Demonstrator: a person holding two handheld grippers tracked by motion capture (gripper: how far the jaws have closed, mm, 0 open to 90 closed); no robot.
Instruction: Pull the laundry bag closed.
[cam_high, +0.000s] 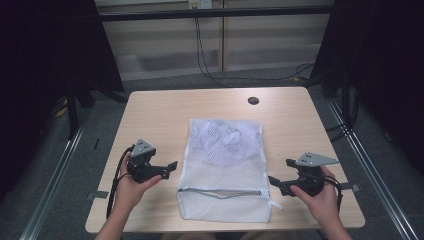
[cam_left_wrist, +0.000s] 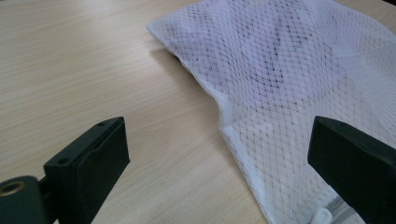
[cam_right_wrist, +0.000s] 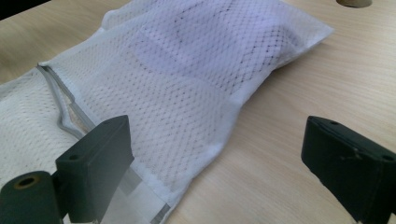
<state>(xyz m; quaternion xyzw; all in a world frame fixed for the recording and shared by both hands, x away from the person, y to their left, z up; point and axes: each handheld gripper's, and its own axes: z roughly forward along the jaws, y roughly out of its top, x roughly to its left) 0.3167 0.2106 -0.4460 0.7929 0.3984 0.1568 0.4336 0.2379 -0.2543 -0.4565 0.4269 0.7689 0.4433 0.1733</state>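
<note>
A white mesh laundry bag (cam_high: 222, 170) lies flat in the middle of the wooden table (cam_high: 150, 115), with pale cloth showing through its far half. Its grey zipper (cam_high: 220, 192) runs across near the front edge and looks partly undone. My left gripper (cam_high: 171, 169) is open just off the bag's left edge, with nothing in it. My right gripper (cam_high: 280, 171) is open just off the bag's right edge, also holding nothing. In the left gripper view the bag (cam_left_wrist: 289, 84) lies between and beyond the wide jaws of the gripper (cam_left_wrist: 219, 135). In the right gripper view the bag (cam_right_wrist: 187, 70) and zipper (cam_right_wrist: 65, 112) lie ahead of the gripper (cam_right_wrist: 217, 130).
A dark round cable hole (cam_high: 253, 100) sits near the table's far edge, also seen as a hole (cam_right_wrist: 355, 2) in the right gripper view. Bare wood surrounds the bag on both sides. Black curtains and floor rails flank the table; cables hang behind it.
</note>
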